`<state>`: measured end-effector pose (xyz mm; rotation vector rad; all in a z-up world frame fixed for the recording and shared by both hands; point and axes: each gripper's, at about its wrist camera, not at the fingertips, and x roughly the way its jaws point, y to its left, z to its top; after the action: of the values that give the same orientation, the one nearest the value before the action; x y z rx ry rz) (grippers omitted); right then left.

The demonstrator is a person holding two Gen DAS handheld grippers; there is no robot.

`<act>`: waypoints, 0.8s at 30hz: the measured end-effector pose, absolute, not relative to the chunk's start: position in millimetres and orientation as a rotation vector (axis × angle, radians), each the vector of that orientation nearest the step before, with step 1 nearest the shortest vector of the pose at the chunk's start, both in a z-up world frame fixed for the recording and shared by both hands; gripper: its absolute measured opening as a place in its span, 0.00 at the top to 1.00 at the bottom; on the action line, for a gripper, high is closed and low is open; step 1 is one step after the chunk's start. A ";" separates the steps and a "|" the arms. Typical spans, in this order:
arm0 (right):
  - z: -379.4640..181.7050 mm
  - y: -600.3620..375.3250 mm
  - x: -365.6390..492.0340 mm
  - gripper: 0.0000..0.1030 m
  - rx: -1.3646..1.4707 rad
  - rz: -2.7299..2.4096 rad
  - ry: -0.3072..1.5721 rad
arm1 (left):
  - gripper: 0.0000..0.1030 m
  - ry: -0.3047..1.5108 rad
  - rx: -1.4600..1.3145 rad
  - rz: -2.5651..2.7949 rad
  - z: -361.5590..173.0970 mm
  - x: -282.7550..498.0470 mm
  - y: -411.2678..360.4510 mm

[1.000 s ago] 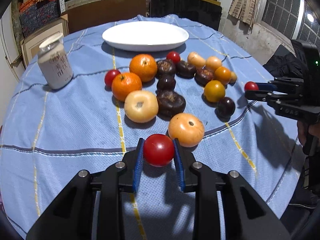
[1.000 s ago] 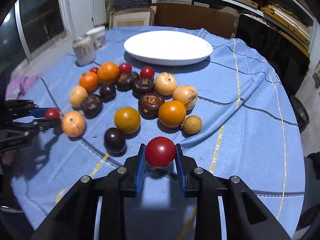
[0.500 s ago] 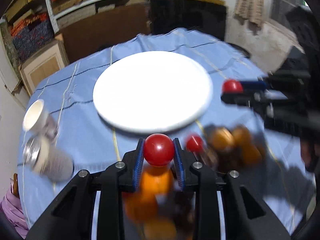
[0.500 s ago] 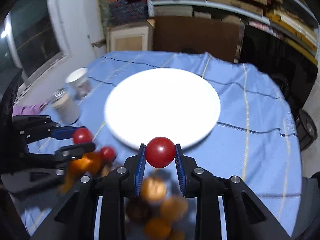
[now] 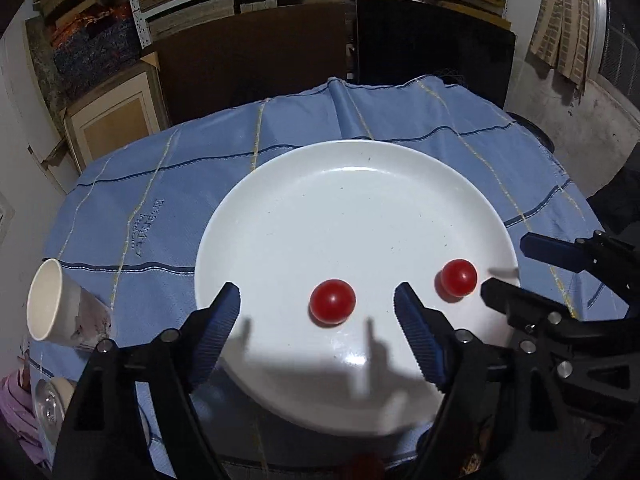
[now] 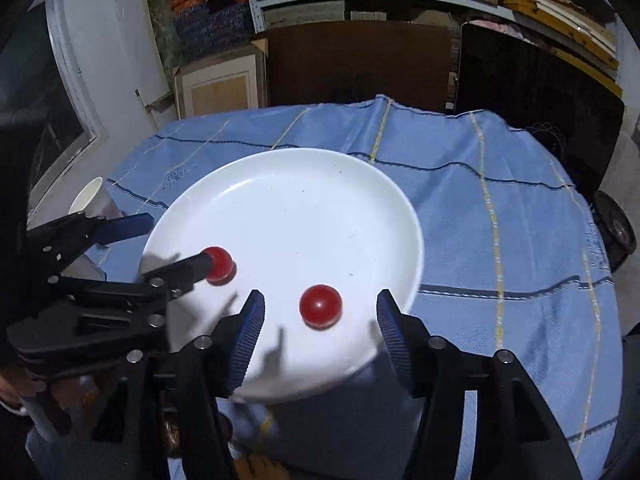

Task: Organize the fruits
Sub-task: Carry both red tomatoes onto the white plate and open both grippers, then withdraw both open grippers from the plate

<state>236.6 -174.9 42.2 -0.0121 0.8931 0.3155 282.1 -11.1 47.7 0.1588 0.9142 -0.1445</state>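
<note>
A white plate point(image 5: 352, 208) sits on the blue tablecloth and fills the middle of both views. Two red cherry tomatoes lie on its near half. One tomato point(image 5: 332, 307) rests between the fingers of my left gripper point(image 5: 316, 304). Those jaws are opening and their pads stand well clear of it on both sides. The other tomato point(image 6: 321, 306) lies between the fingers of my right gripper point(image 6: 321, 312), whose jaws are also opening without touching it. In the left wrist view the right gripper point(image 5: 516, 268) reaches in beside its tomato point(image 5: 459, 278).
A paper cup point(image 5: 52, 300) and a glass jar point(image 5: 48, 404) stand left of the plate. Blurred fruit point(image 5: 364, 464) shows at the bottom edge. The tablecloth point(image 5: 400, 112) ends just behind the plate, with boxes and shelves beyond. The two grippers sit close together.
Both grippers carried their tomatoes from beside the fruit pile to over the plate. Both jaws then spread, and the two tomatoes now lie free on the plate.
</note>
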 end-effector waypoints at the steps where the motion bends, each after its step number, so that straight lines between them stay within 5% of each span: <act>1: 45.9 -179.7 228.7 0.38 -0.001 0.316 0.884 | 0.23 0.909 0.164 -0.148 52.1 273.2 -10.0; 8: 67.2 -205.7 145.5 0.11 0.018 0.330 0.778 | 0.10 0.845 0.220 -0.218 70.6 172.1 -8.0; 24: 28.1 -228.1 2.7 0.09 0.100 0.347 0.825 | 0.10 0.969 0.170 -0.297 5.8 3.2 7.9</act>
<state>2.7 -228.1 28.1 0.1004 0.8248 0.3468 3.2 7.9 5.8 0.1696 0.9690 -0.2966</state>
